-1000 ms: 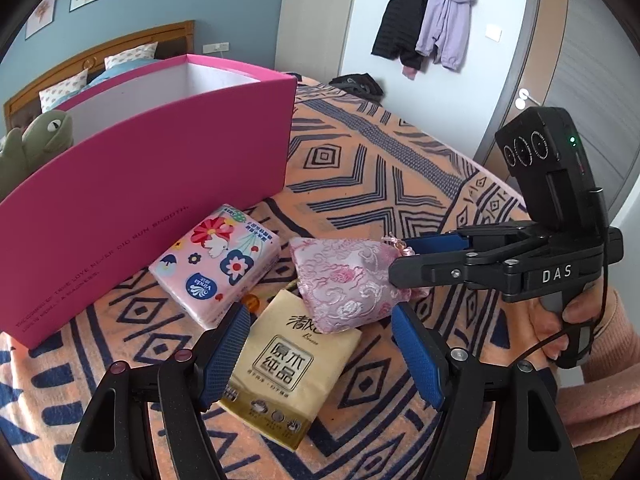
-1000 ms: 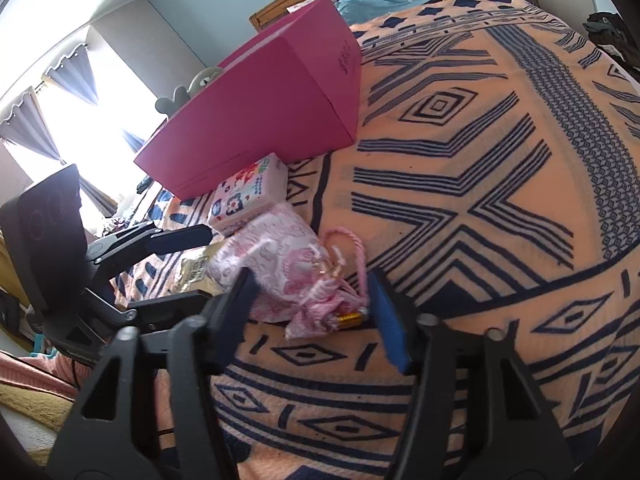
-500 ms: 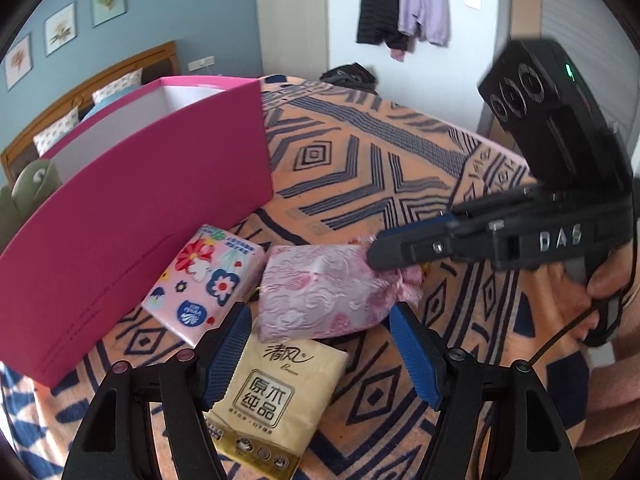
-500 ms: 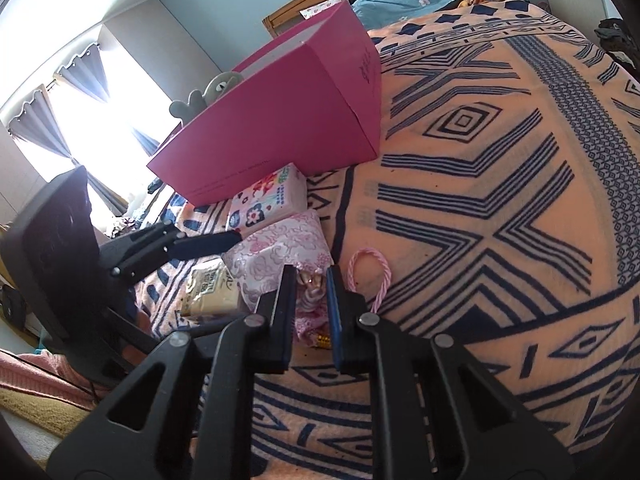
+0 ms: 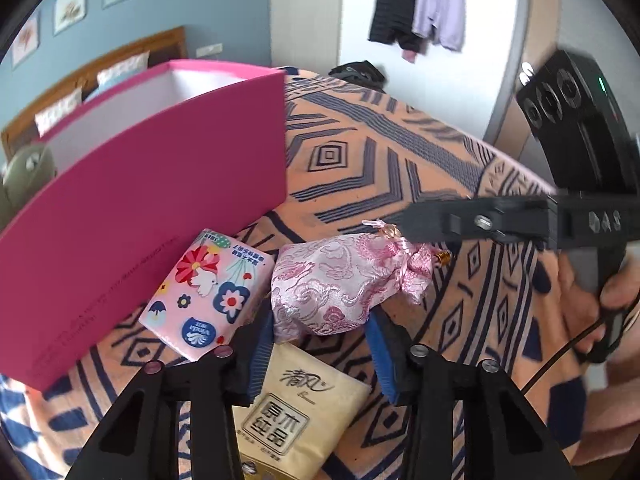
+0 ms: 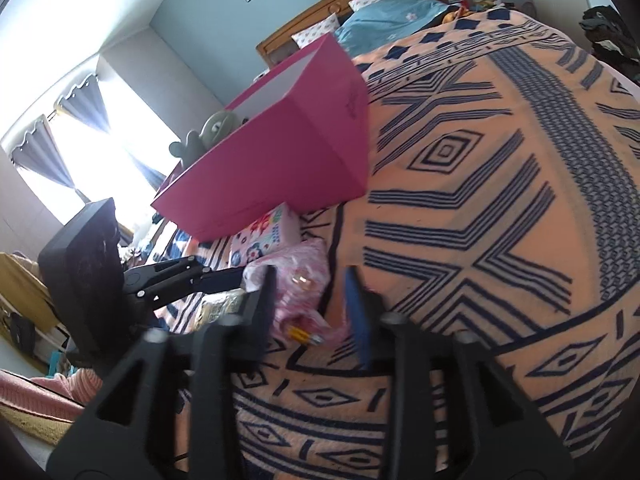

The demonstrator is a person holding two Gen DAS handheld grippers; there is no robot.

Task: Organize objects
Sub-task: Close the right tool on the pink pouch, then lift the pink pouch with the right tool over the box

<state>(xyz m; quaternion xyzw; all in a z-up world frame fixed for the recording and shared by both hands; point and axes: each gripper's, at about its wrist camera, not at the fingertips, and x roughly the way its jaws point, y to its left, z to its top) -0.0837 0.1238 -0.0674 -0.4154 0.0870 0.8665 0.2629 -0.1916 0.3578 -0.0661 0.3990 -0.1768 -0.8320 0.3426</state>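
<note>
A pink brocade drawstring pouch (image 5: 328, 284) lies on the patterned bedspread beside a floral tissue pack (image 5: 204, 292) and a beige tissue pack (image 5: 296, 412). My left gripper (image 5: 316, 354) has its blue pads closed on the pouch's near end. My right gripper (image 6: 312, 312) is open, its fingers either side of the pouch's tied neck (image 6: 300, 292); in the left wrist view its black fingers (image 5: 460, 220) sit at the neck. An open magenta box (image 5: 152, 200) stands behind the packs.
The bedspread (image 6: 480, 200) stretches to the right of the box (image 6: 288, 160). A green plush toy (image 6: 208, 132) sits behind the box. Pillows and a wooden headboard (image 6: 340, 4) are at the far end. Dark clothes (image 5: 356, 72) lie at the bed's far edge.
My right gripper, shut on the pouch's neck half a second ago, has opened. My left gripper has moved forward and closed onto the pouch's near end.
</note>
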